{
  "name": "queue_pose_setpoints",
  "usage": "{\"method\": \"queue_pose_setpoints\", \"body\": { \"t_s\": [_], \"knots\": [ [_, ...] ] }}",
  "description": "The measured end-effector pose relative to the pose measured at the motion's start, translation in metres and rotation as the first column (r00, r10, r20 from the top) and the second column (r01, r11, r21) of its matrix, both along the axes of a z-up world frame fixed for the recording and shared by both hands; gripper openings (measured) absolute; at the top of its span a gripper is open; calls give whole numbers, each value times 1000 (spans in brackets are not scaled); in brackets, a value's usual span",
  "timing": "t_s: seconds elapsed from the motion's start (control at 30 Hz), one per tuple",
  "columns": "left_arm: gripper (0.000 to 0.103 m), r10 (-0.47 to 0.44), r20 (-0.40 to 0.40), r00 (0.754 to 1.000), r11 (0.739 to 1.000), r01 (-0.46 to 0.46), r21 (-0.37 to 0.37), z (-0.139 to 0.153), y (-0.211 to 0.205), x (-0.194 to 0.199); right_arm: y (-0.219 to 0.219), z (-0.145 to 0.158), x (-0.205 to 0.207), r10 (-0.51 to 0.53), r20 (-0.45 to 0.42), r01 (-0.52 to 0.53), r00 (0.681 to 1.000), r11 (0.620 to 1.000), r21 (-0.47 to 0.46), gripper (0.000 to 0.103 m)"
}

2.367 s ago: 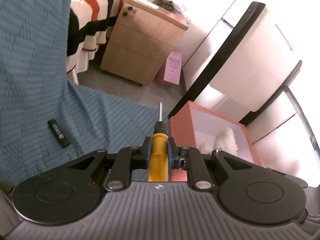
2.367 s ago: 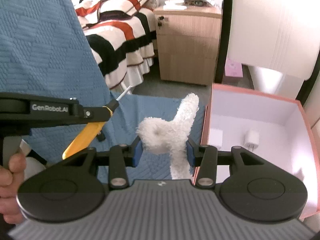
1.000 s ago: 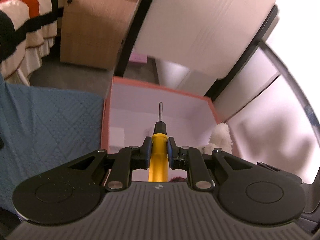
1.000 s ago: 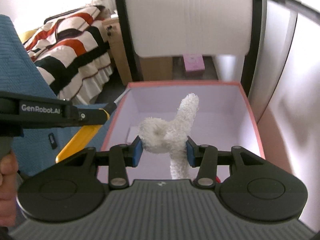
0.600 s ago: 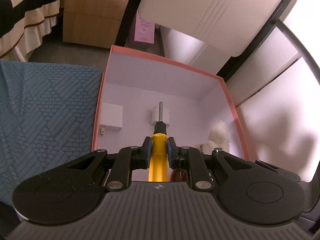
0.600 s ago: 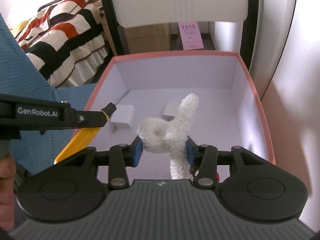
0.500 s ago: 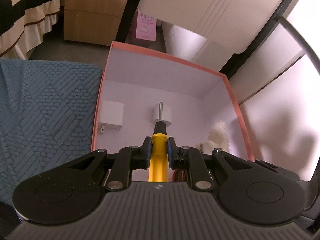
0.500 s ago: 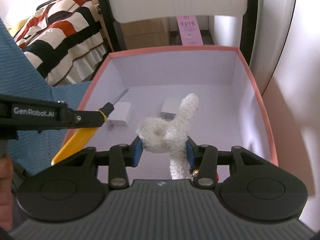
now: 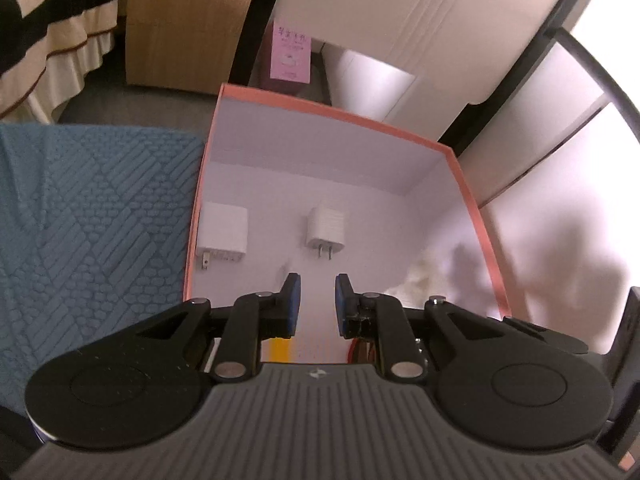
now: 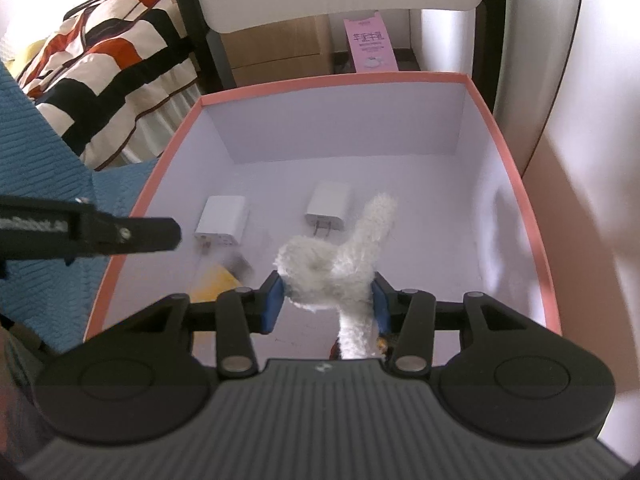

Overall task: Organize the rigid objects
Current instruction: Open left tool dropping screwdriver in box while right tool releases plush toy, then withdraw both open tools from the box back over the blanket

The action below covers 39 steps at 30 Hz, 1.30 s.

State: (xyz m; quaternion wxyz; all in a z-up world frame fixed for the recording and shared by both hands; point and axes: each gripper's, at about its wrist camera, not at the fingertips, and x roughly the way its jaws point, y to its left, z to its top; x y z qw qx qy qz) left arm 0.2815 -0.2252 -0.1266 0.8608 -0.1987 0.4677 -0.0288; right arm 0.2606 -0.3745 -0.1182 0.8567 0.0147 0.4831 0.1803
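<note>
Left wrist view: the left tool (image 9: 316,294) now stands released, its blue pads (image 9: 292,298) parted with nothing between them, where half a second ago they clamped the yellow screwdriver (image 9: 279,349). Only a blurred strip of yellow shows low between the arms, under the tool and inside the pink box (image 9: 472,196), so the screwdriver reads as just dropped and probably not yet at rest. For the task, that looks like one rigid item delivered; the left tool is free to go for another. Ahead of the open pads, two white chargers lie apart on the box floor: the wide charger (image 9: 222,234) against the left wall, the small plug (image 9: 326,230) nearer the middle. A white fluffy shape sits blurred at the right wall.

Right wrist view: the right tool (image 10: 326,300) is clenched on the white plush toy (image 10: 332,260), as it was in the earlier frames, and hangs over the near part of the box, the toy's long part sticking up and forward. The left tool's finger reaches in from the left over the box rim. Below and just left of the right tool's left pad, the screwdriver is a motion-smeared yellow and dark patch on or near the box floor, close to the wide charger; whether they touch I cannot tell
</note>
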Motion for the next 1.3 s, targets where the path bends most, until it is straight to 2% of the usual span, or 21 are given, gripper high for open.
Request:
{"method": "queue_pose_setpoints", "body": {
  "t_s": [0.1,0.17,0.5,0.7,0.83,1.1,1.3],
  "knots": [
    [20,-1,14,1000,1000,1,-2,9,3,-4,0,5,-1,-6,-6,6,1000,1000,8,53],
    [20,1,25,1000,1000,-1,-3,16,5,-10,1,11,-4,-11,3,11,1000,1000,7,61],
    [20,-7,135,991,998,-1,55,69,25,-50,22,59,-29,19,109,-23,994,999,39,61],
    [20,3,198,980,995,-23,95,103,47,-78,49,87,-49,71,180,-80,981,996,43,61],
    [20,16,221,975,992,-43,116,119,70,-101,68,99,-63,93,192,-106,977,993,57,61],
    [20,76,273,959,983,-118,141,135,130,-143,115,121,-91,124,242,-149,962,985,90,61],
    [20,117,289,950,977,-162,136,134,168,-172,151,124,-111,172,262,-200,950,976,82,61]
  ]
}}
